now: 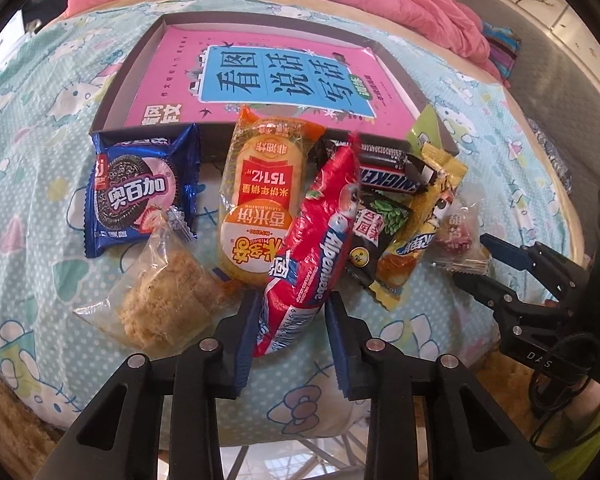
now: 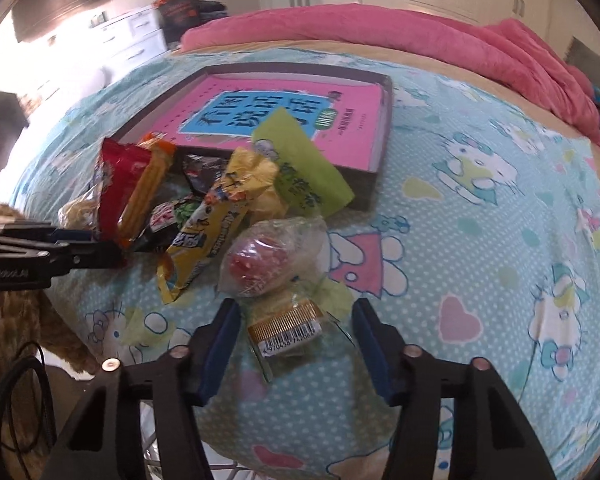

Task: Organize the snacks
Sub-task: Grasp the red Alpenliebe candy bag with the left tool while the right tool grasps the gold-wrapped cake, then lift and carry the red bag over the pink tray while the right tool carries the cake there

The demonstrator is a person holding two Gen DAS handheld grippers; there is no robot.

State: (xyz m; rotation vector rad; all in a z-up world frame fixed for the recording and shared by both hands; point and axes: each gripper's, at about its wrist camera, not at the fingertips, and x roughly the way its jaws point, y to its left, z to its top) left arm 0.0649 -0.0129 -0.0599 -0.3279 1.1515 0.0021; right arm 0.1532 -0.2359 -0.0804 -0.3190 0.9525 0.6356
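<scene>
Left gripper [image 1: 292,312]: at the bottom centre of the left wrist view we see its blue pads either side of the red Alpenliebe bag [image 1: 316,248]; the left pad touches the wrapper, but we cannot tell whether the right pad does, so we cannot say it is clamped.
Right gripper [image 2: 296,332]: bottom centre of the right wrist view, jaws spread wide and touching nothing, with the clear candy packet [image 2: 272,268] lying between and just beyond them.
Near writing: "Alpenliebe" in white on the red bag; a barcode strip on the gold end [image 2: 286,326] of the clear packet, digits partly legible.
Lower left, left wrist view: a clear bag holding a crumbly cake [image 1: 160,300], no label we can read.
Middle row: blue cookie pack [image 1: 140,196] printed 奥百加; orange rice cracker pack [image 1: 260,196], its print upside down; black seed packet [image 1: 376,228]; yellow Alpenliebe bag [image 1: 424,224].
Behind those: Snickers bar [image 1: 392,180], name upside down, touching the tray's front wall.
Far: dark tray [image 1: 112,96] holding a pink book [image 1: 268,80] titled 看图说话写话; a green packet [image 2: 300,164] leans over its near right corner.
Edges: snacks crowd the tray's front wall.
Open room: bare Hello Kitty sheet [image 2: 480,240] fills the right half of the right wrist view; a pink blanket [image 2: 380,40] bounds the top.
</scene>
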